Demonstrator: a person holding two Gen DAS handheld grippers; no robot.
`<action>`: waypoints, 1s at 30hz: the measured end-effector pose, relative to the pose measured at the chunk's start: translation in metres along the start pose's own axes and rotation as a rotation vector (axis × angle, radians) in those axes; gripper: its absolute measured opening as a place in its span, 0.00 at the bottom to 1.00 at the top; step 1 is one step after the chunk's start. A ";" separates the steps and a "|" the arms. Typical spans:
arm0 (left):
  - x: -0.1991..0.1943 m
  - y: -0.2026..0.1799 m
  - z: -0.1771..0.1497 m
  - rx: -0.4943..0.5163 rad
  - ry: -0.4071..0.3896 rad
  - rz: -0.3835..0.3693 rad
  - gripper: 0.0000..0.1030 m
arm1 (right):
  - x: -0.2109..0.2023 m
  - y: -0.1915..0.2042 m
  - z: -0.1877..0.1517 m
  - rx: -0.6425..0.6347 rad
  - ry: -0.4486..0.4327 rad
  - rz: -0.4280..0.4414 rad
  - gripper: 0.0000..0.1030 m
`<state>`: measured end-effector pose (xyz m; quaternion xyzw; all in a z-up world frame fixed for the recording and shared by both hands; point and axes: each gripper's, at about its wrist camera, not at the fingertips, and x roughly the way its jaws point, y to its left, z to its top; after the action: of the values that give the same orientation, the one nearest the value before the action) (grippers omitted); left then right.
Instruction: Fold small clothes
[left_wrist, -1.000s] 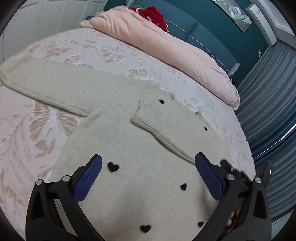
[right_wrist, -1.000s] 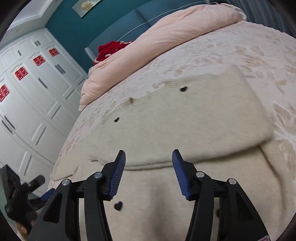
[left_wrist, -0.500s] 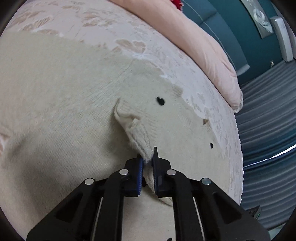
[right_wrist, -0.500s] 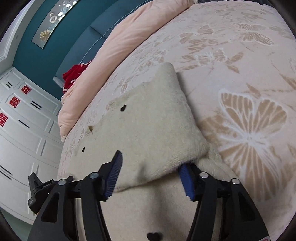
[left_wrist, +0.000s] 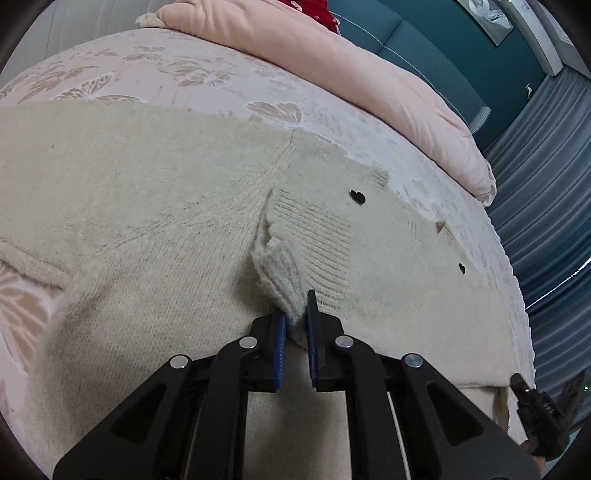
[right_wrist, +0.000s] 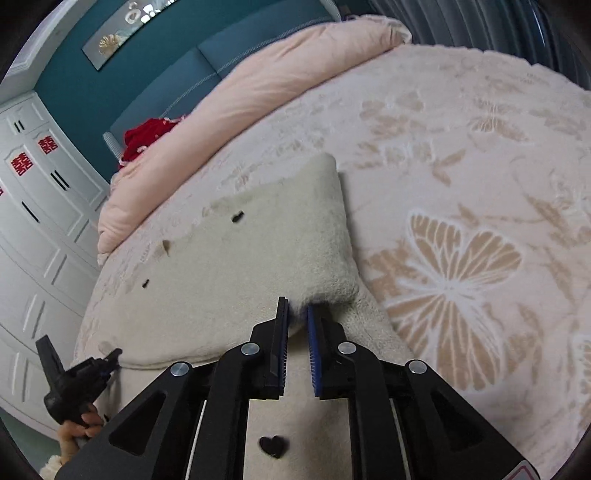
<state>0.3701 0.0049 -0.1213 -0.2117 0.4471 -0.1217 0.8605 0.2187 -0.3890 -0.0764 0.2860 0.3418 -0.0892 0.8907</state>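
A cream knit sweater (left_wrist: 147, 221) with small black hearts lies flat on the bed, one sleeve folded across its body. My left gripper (left_wrist: 295, 321) is shut on that sleeve's ribbed cuff (left_wrist: 277, 273), which bunches up between the pads. In the right wrist view the folded sleeve (right_wrist: 258, 258) forms a thick fold. My right gripper (right_wrist: 297, 317) is closing on the near corner of that fold, with knit fabric pinched between the blue pads. Each gripper shows at the edge of the other's view: the right one (left_wrist: 539, 417), and the left one (right_wrist: 74, 380) with a hand on it.
The bedspread (right_wrist: 461, 277) is pale pink with butterfly patterns. A rolled pink duvet (left_wrist: 332, 55) lies along the headboard side with a red garment (right_wrist: 147, 136) behind it. White wardrobe doors (right_wrist: 37, 240) and grey curtains (left_wrist: 546, 184) flank the bed.
My left gripper went from wide open above the sweater down onto the sleeve cuff and shut on it. My right gripper's jaws narrowed from open to a pinch on the fold's corner.
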 end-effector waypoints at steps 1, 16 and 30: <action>0.000 0.001 -0.001 -0.008 -0.003 -0.004 0.10 | -0.009 0.009 0.002 -0.029 -0.033 0.004 0.14; -0.071 0.054 0.006 -0.121 -0.110 0.018 0.52 | -0.011 0.074 -0.061 -0.228 0.093 -0.039 0.16; -0.203 0.348 0.079 -0.651 -0.329 0.419 0.71 | -0.014 0.138 -0.184 -0.369 0.145 -0.007 0.54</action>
<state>0.3262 0.4126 -0.0998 -0.3938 0.3524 0.2388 0.8147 0.1542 -0.1712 -0.1164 0.1222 0.4165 -0.0072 0.9008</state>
